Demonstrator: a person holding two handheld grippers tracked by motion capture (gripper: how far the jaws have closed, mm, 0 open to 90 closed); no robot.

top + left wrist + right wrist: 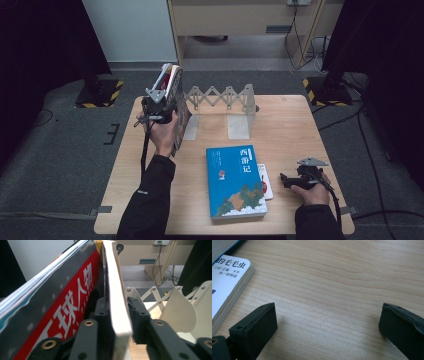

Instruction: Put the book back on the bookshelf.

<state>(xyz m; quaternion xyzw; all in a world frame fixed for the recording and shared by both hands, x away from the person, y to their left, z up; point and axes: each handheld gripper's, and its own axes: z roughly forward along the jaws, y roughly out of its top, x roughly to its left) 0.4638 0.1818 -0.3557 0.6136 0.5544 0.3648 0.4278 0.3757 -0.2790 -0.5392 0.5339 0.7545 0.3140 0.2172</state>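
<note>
My left gripper (pixel 162 100) is raised at the left end of a white expanding book rack (pixel 225 97). Its jaws straddle the edge of an upright book with cream pages (pixel 113 277). The pads stand close on both sides of this book without clearly pressing it, so the left gripper (pixel 117 310) reads as open. Against that book leans a magazine with a red and grey cover (pixel 62 307). My right gripper (pixel 283 179) rests low on the table at the front right. The right gripper (pixel 327 322) is wide open with bare wood between its jaws.
A blue book (pixel 235 181) lies flat at the table's front middle, over part of a small white book (pixel 266 181) whose corner (pixel 229 277) lies just left of my right gripper's jaws. The rack's white end plate (pixel 180 312) stands to the right of the held-up books. Wooden table (pixel 290 130).
</note>
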